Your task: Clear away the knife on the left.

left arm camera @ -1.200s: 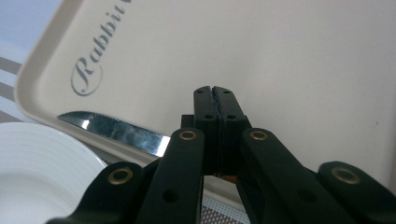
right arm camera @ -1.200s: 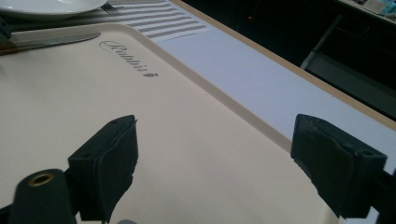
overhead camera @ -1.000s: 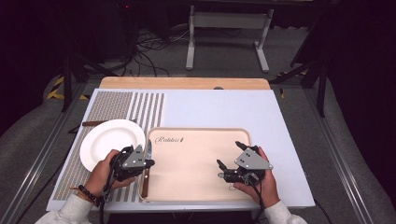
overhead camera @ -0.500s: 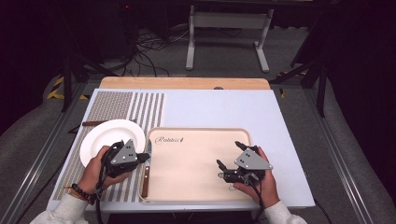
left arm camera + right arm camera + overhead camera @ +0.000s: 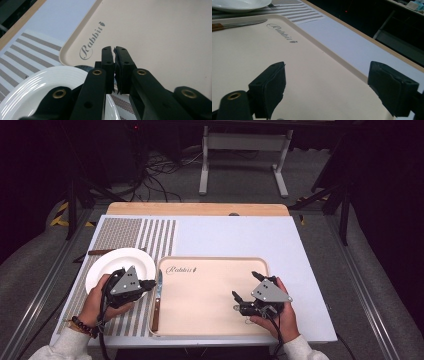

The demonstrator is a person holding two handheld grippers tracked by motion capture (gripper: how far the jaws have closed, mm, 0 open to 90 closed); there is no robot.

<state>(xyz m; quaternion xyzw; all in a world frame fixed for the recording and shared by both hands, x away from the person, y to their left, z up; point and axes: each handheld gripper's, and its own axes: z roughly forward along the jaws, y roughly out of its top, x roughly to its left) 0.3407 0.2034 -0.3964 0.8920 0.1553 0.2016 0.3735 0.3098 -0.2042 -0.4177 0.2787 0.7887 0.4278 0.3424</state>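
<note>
The right gripper [image 5: 325, 87] is hanging low over the beige tray [image 5: 317, 82], its two black jaws standing wide apart with nothing between them. The tray's bare floor is stretching away beneath the jaws, with grey script lettering [image 5: 283, 36] printed near its far edge. A knife [image 5: 239, 24] with a wooden handle is lying along the tray's far left edge, blade pointing toward the lettering. Beyond that edge a white plate [image 5: 239, 4] is sitting on a striped mat [image 5: 297, 12]. The pale table surface [image 5: 352, 42] is running past the tray's right rim to a wooden border.
</note>
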